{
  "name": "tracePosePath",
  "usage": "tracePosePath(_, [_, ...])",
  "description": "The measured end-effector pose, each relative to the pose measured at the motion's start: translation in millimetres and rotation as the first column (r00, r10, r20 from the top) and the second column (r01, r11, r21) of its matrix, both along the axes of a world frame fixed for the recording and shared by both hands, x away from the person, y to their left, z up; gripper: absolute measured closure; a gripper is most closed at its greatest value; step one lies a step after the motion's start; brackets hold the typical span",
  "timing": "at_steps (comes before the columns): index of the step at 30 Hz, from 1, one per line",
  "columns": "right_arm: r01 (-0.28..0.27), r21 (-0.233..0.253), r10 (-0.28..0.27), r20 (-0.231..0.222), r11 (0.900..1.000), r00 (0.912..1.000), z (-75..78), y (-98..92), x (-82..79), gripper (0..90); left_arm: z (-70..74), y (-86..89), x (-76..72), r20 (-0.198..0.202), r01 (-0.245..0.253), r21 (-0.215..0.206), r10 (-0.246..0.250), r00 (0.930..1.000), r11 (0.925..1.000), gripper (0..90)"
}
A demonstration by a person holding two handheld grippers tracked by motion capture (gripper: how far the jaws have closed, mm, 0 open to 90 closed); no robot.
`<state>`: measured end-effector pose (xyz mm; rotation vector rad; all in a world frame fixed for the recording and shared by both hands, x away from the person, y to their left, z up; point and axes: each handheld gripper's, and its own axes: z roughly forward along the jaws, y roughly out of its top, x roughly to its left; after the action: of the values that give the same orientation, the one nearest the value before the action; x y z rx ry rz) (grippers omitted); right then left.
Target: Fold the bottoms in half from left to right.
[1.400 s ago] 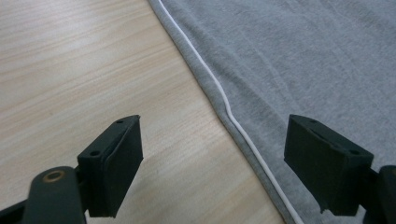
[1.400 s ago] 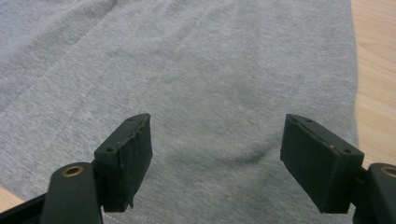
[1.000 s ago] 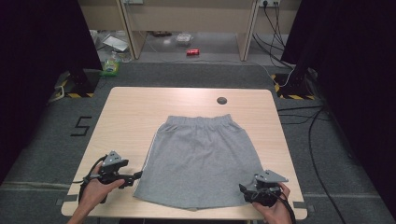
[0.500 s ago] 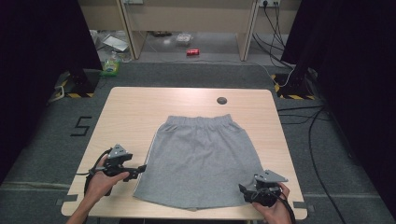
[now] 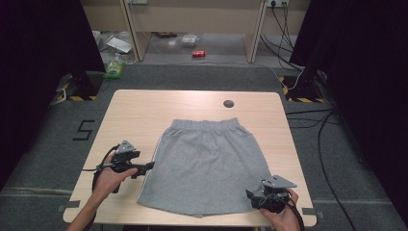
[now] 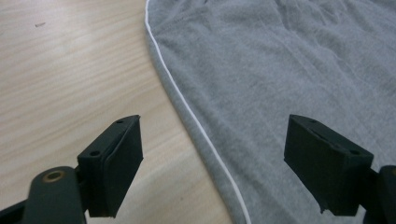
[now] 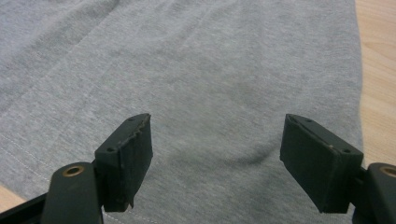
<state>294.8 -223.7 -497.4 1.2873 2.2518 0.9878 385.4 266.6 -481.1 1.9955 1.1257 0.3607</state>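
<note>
Since a second ago the left gripper (image 5: 150, 165) has slid up along the side of the grey shorts (image 5: 207, 163), away from the hem corner and toward the waistband, with the person's left hand (image 5: 109, 179) following it; the right gripper (image 5: 249, 195) has kept its place at the other hem corner, held by the right hand (image 5: 281, 216).

Taking the shorts as the landmark: they lie flat on the light wooden table (image 5: 139, 115), waistband on the far side from the person, hem on the near side close to the table's front edge. A white piping stripe (image 6: 196, 116) runs down their left side seam. A small dark round spot (image 5: 229, 103) sits on the table beyond the waistband, apart from the cloth.

In the left gripper view the jaws stand wide apart and hold nothing: one is over bare wood just beside the seam, the other over the grey cloth (image 6: 289, 60), so they straddle the piped edge. Whether they touch the cloth I cannot tell.

In the right gripper view the jaws are likewise spread wide and empty, both over the grey fabric (image 7: 210, 70) just inside the shorts' right edge, with wood showing beside it and the stitched hem close below the jaws.
</note>
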Motion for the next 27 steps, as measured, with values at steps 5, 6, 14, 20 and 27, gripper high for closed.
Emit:
tracePosePath(5, [-0.001,0.001,0.001,0.002,1.000,1.0000,0.1,-0.4,0.0,25.5,3.4,-4.5,11.0,-0.002,0.000,0.000,0.000,1.0000,1.0000,18.9])
tracePosePath(6, [-0.001,0.001,0.001,0.001,1.000,1.0000,0.1,-0.3,-0.1,25.5,3.9,-5.7,14.0,-0.002,-0.001,-0.003,0.001,1.0000,1.0000,18.8])
tracePosePath(14, [0.000,0.002,0.000,-0.003,1.000,1.0000,-0.4,0.0,0.1,25.6,5.5,-12.2,27.1,-0.009,-0.002,0.003,0.002,1.0000,1.0000,18.9])
tracePosePath(20, [-0.004,0.000,0.004,0.002,1.000,1.0000,-0.3,-0.2,0.5,25.5,5.9,-19.1,38.2,-0.014,0.002,0.000,-0.002,0.9999,1.0000,18.9])
tracePosePath(27, [-0.005,0.001,0.005,0.000,1.000,1.0000,0.2,0.7,0.2,25.6,4.5,-24.3,53.0,-0.029,-0.006,0.006,0.006,0.9996,1.0000,19.0])
